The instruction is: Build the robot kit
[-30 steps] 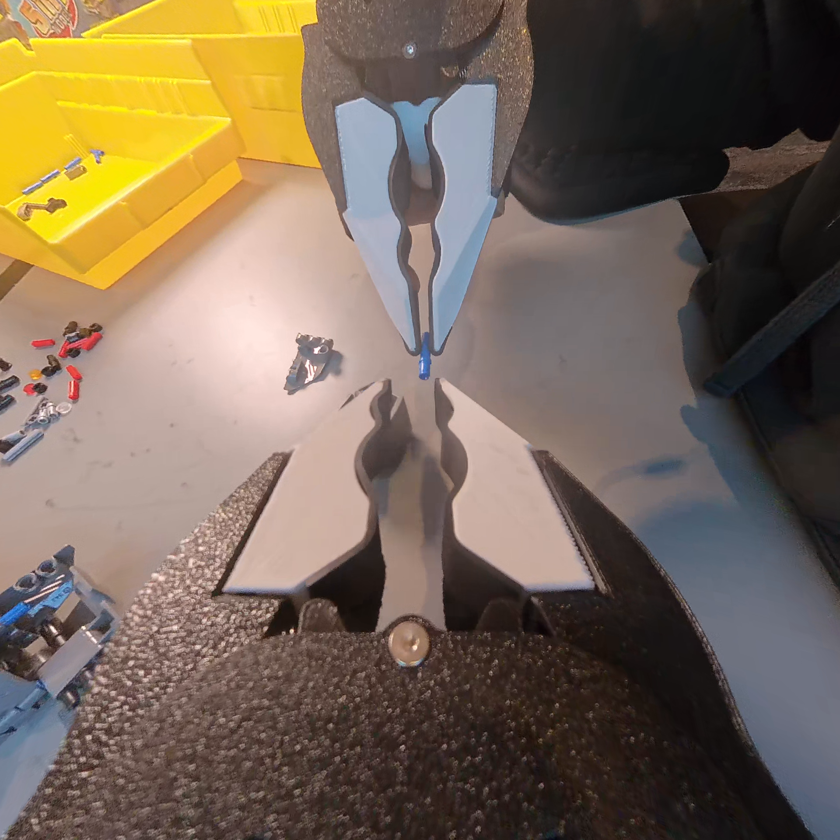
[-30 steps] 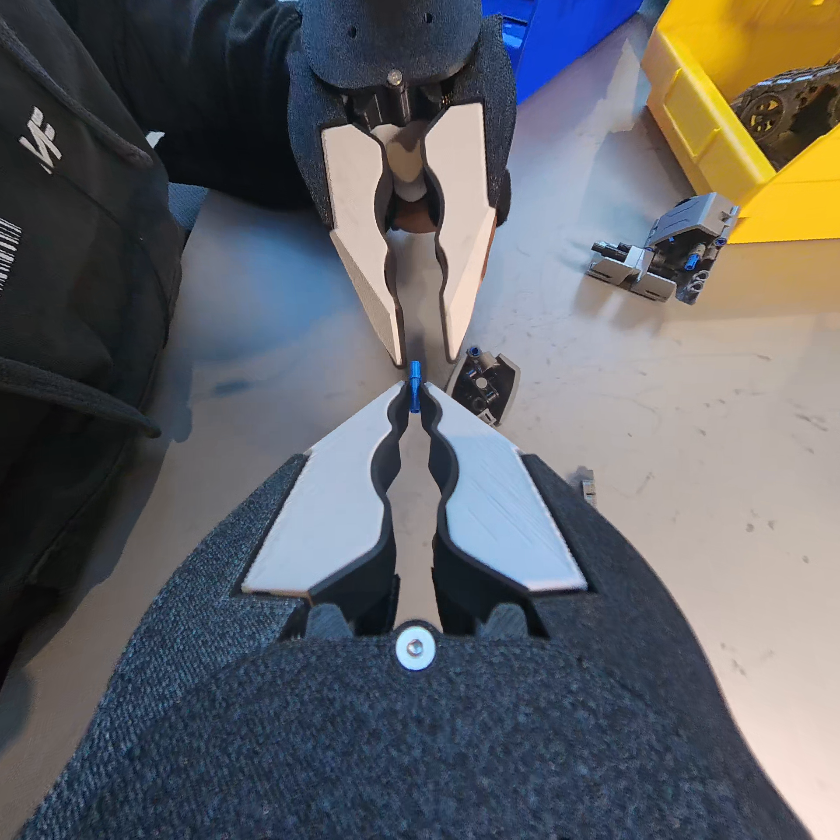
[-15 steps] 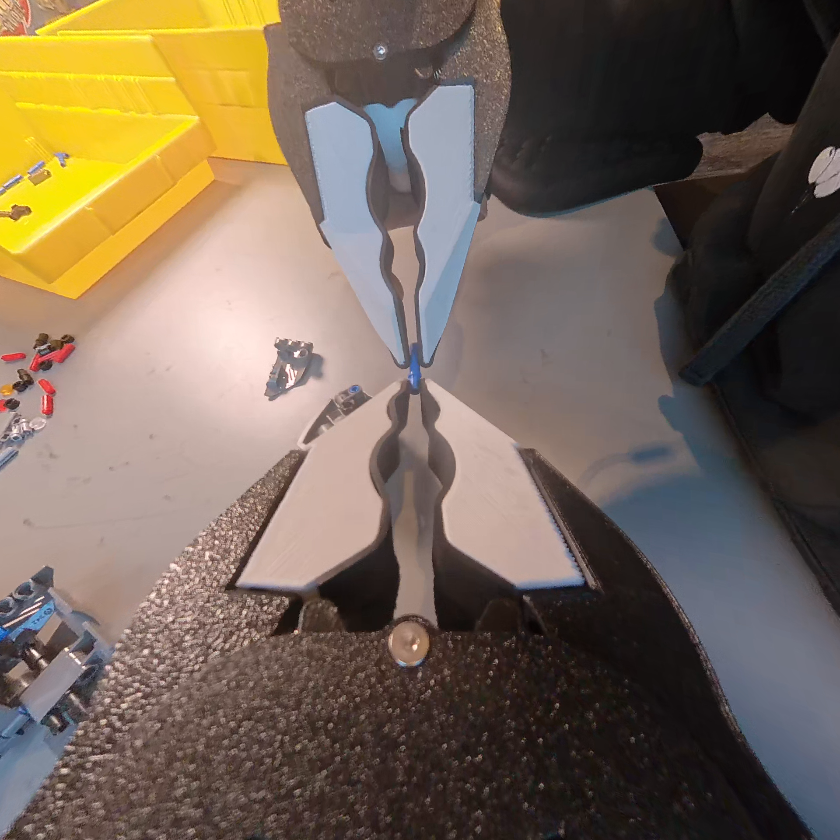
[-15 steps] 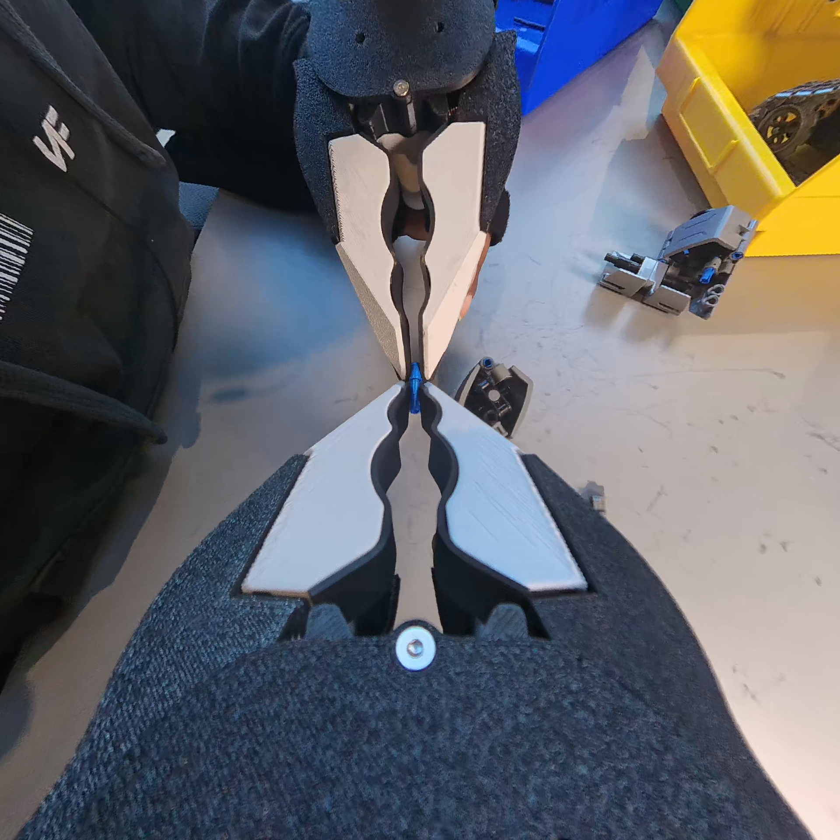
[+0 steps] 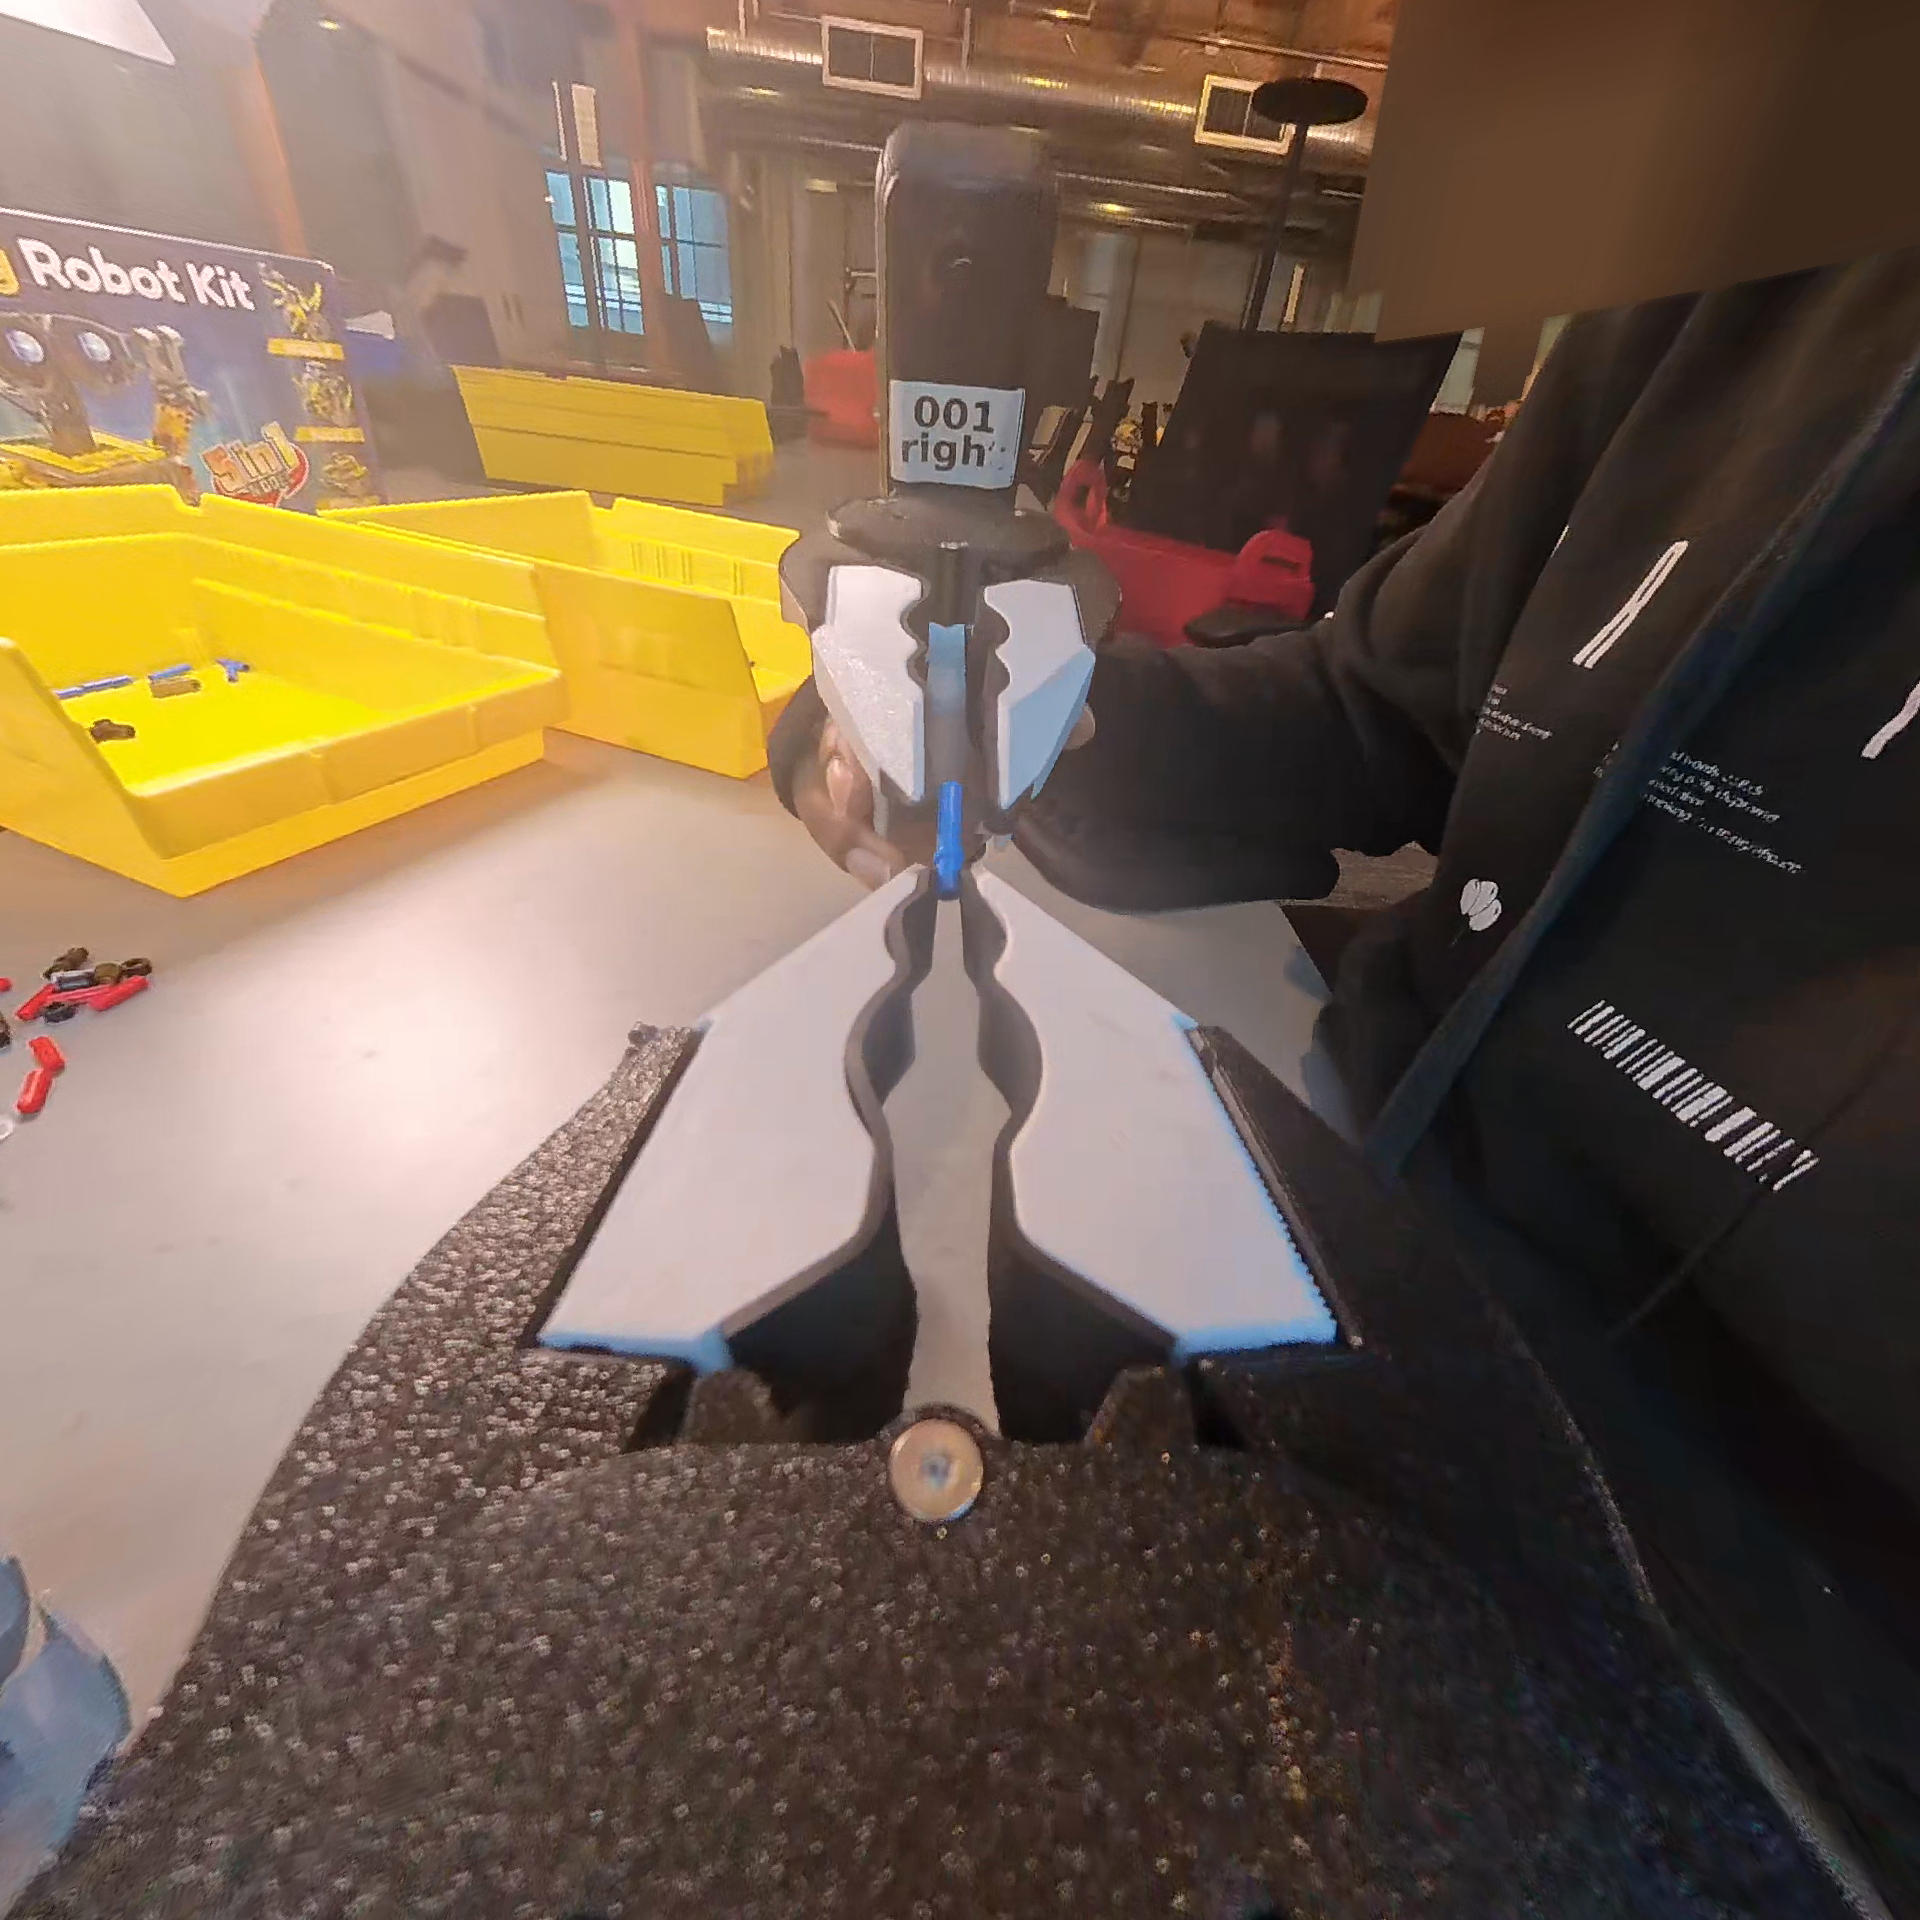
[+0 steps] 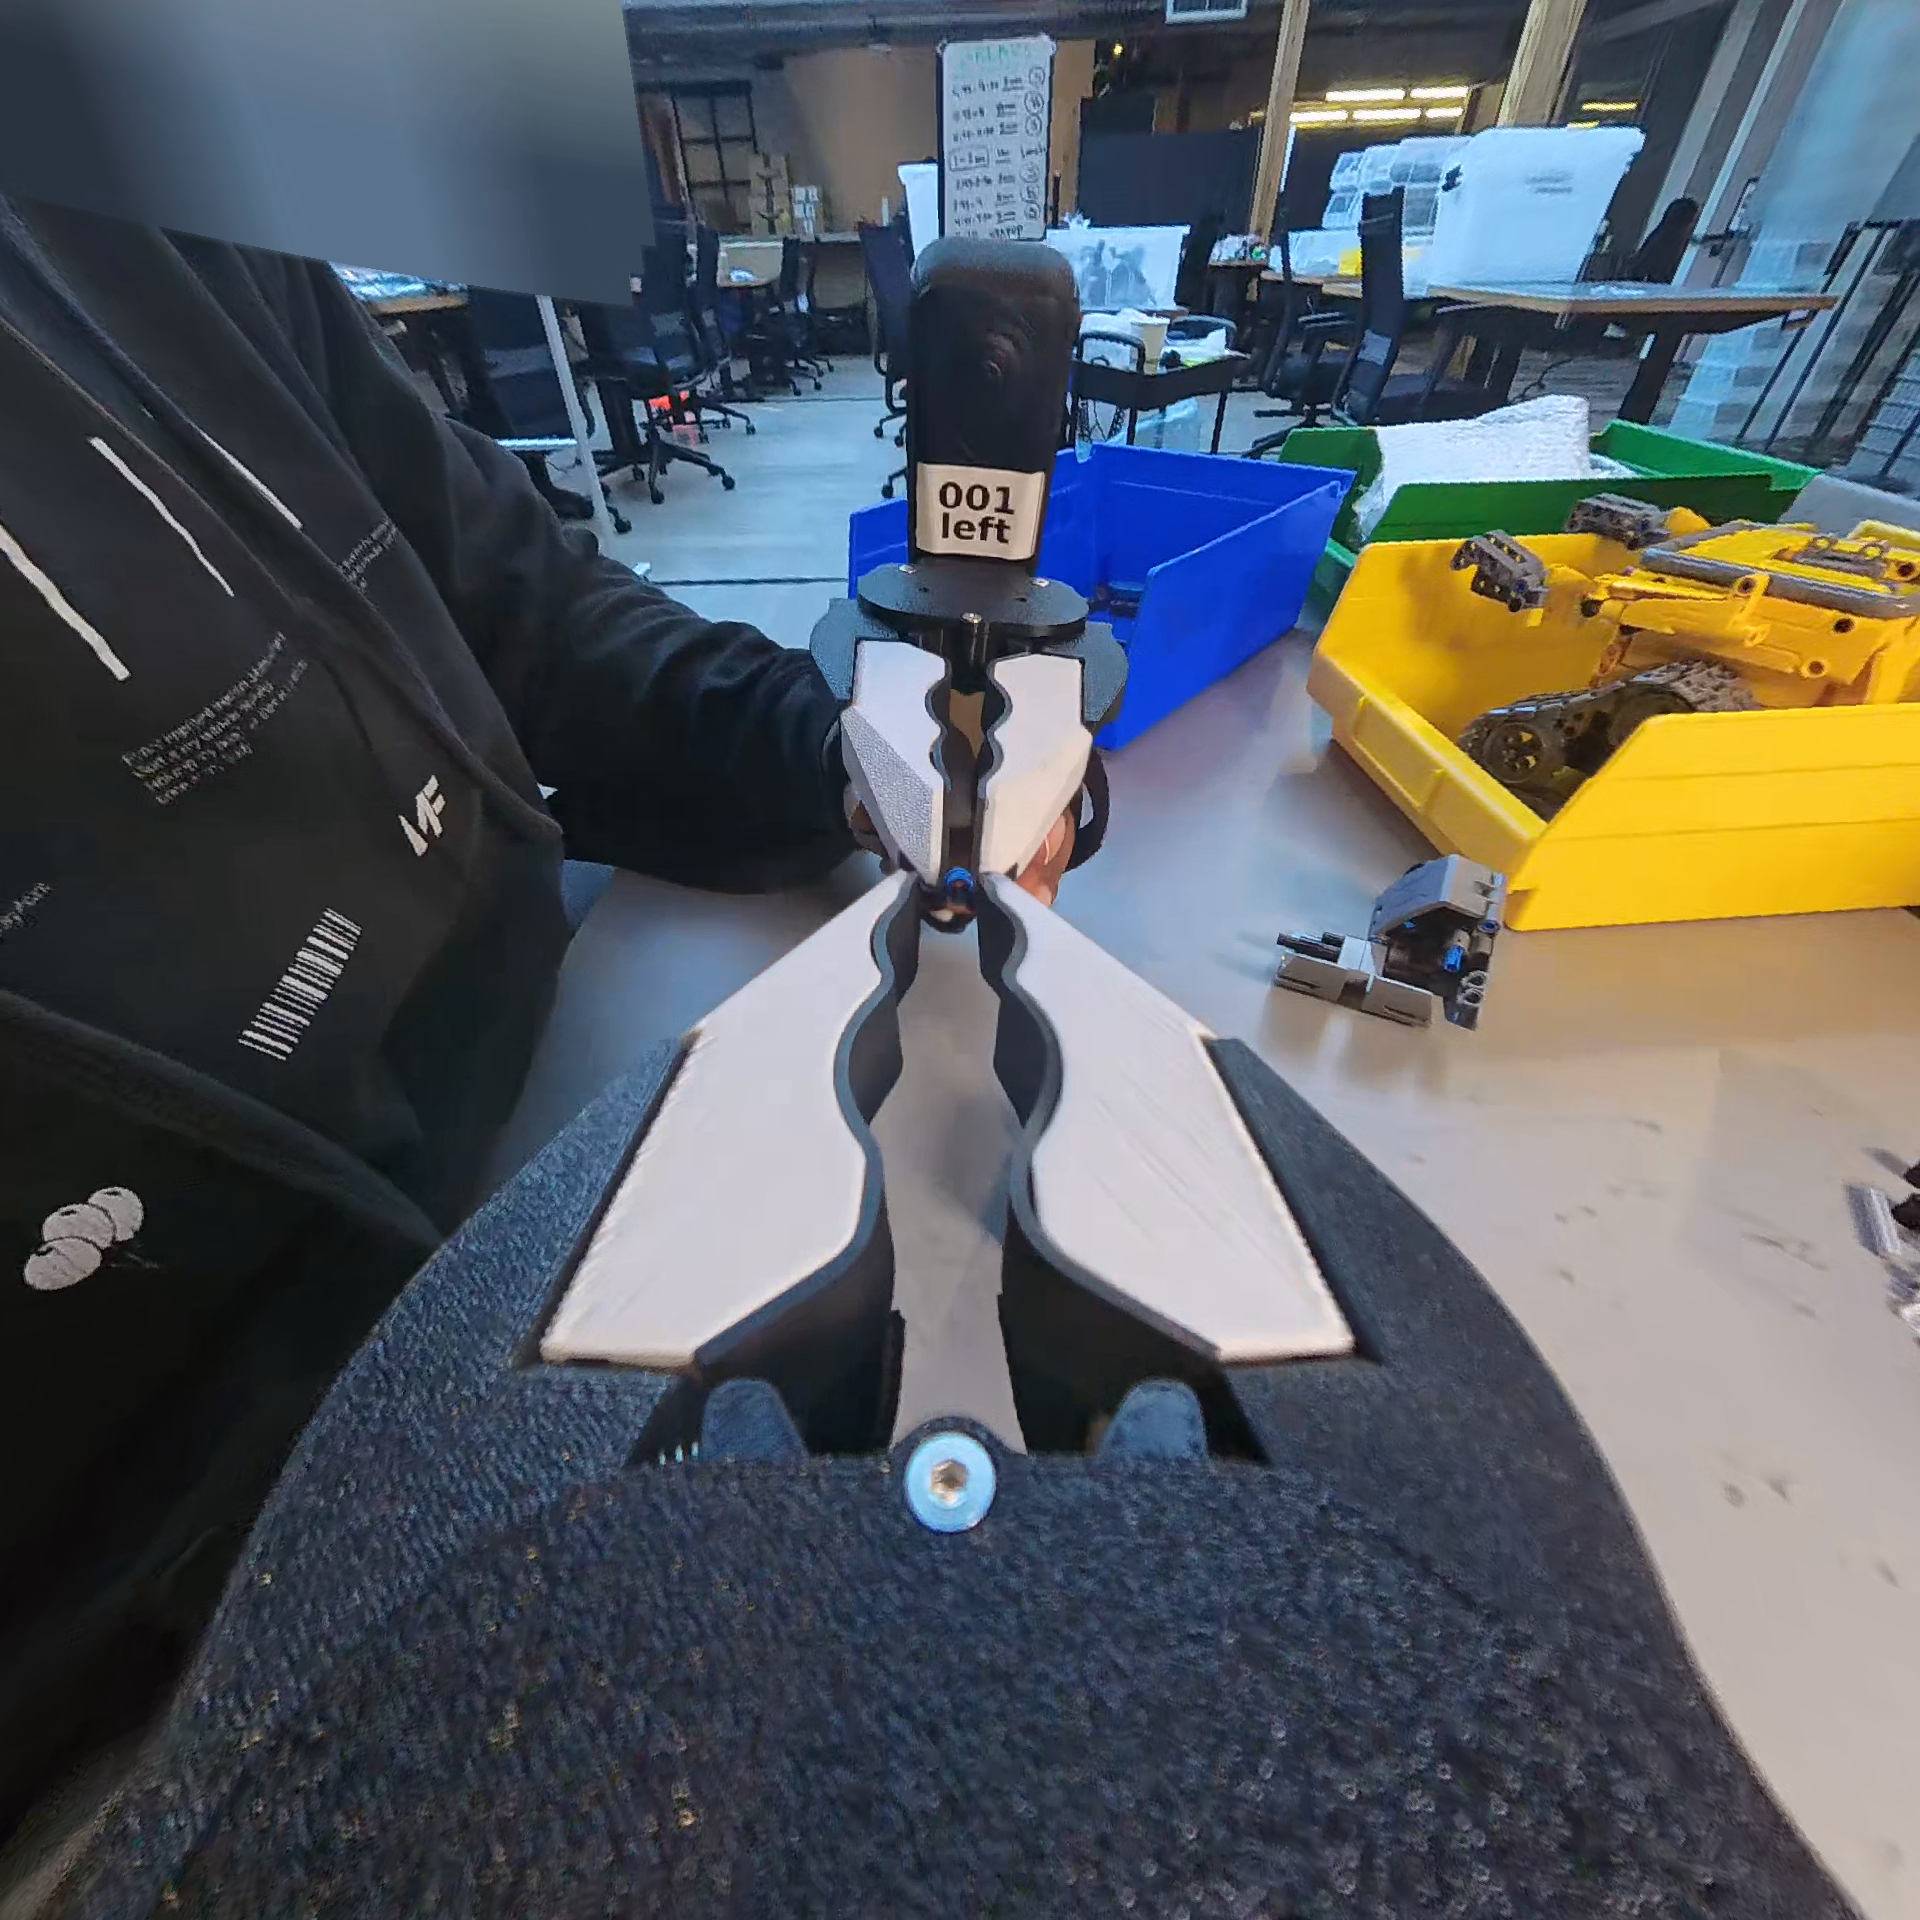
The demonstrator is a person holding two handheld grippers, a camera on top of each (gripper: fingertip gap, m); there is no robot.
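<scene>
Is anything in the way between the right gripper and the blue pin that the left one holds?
Nothing visible. The left gripper pinches the blue pin at its tips, and the pin's free end already lies between the parted fingertips of the right gripper.

Blue pin (image 5: 947,838): lower end hidden between left gripper (image 5: 943,883) tips; in right wrist view only blue speck shows at dark part there. Right gripper (image 6: 948,894) grip: cannot tell. Grey block assembly (image 5: 47,1704): blurred, cut by left edge. Small parts (image 6: 1896,1236) at right edge: blurred, cut off. Pieces in yellow bin (image 5: 312,769): too small to identify. Red pins (image 5: 42,1070): partly cut by left edge.
</scene>
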